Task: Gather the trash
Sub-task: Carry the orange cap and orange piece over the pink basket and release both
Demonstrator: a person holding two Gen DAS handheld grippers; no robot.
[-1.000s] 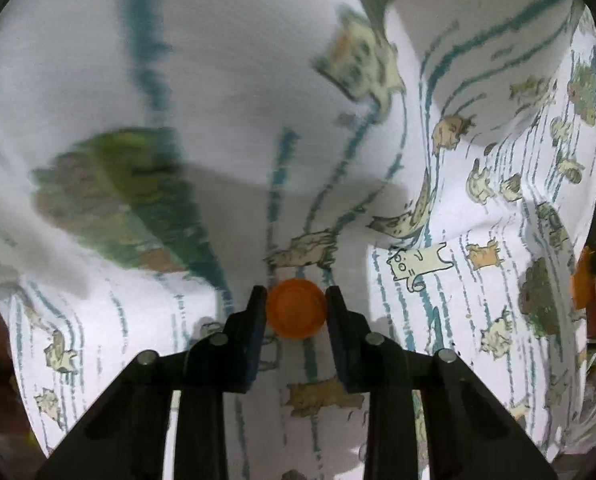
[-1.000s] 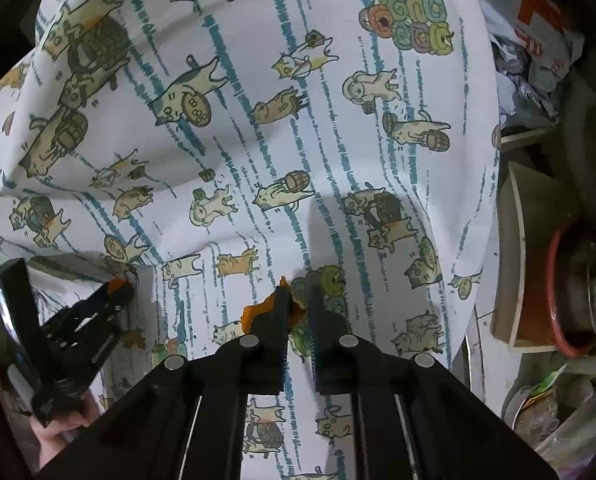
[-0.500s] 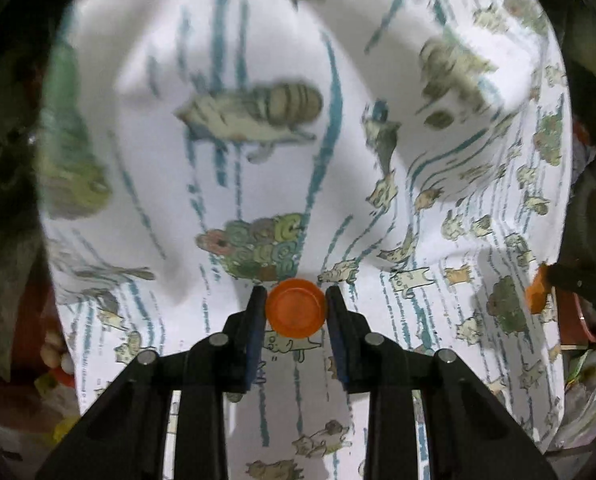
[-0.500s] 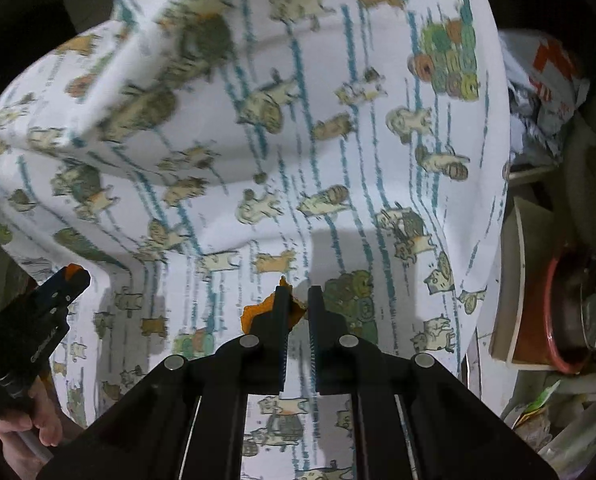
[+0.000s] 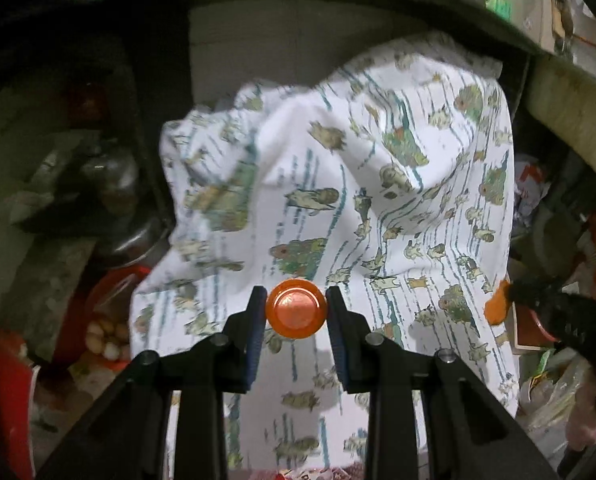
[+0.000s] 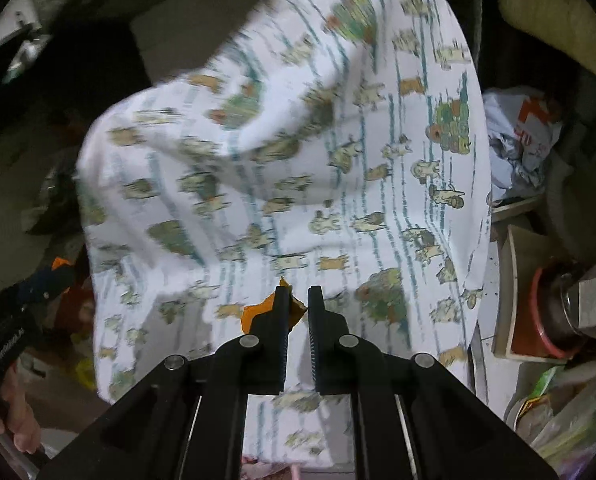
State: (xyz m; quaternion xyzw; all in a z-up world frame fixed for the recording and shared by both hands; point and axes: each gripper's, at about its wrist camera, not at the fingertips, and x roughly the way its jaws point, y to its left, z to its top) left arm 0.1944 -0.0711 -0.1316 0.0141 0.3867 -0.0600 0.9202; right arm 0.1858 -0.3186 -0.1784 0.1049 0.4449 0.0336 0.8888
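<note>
Both grippers point steeply downward over a white cloth printed with small cartoon cats and teal stripes (image 5: 378, 208). Left gripper (image 5: 297, 314): clenched on a round, glossy orange plastic cap (image 5: 297, 314), held between the fingertips, flat face toward the camera. Right gripper (image 6: 298, 308): clamped on a torn, ragged orange scrap (image 6: 258, 314); most of it sticks out left of the left finger. Cloth blurred at upper left. Crumpled white paper wrapper (image 6: 518, 140) lies beside the cloth's right edge.
</note>
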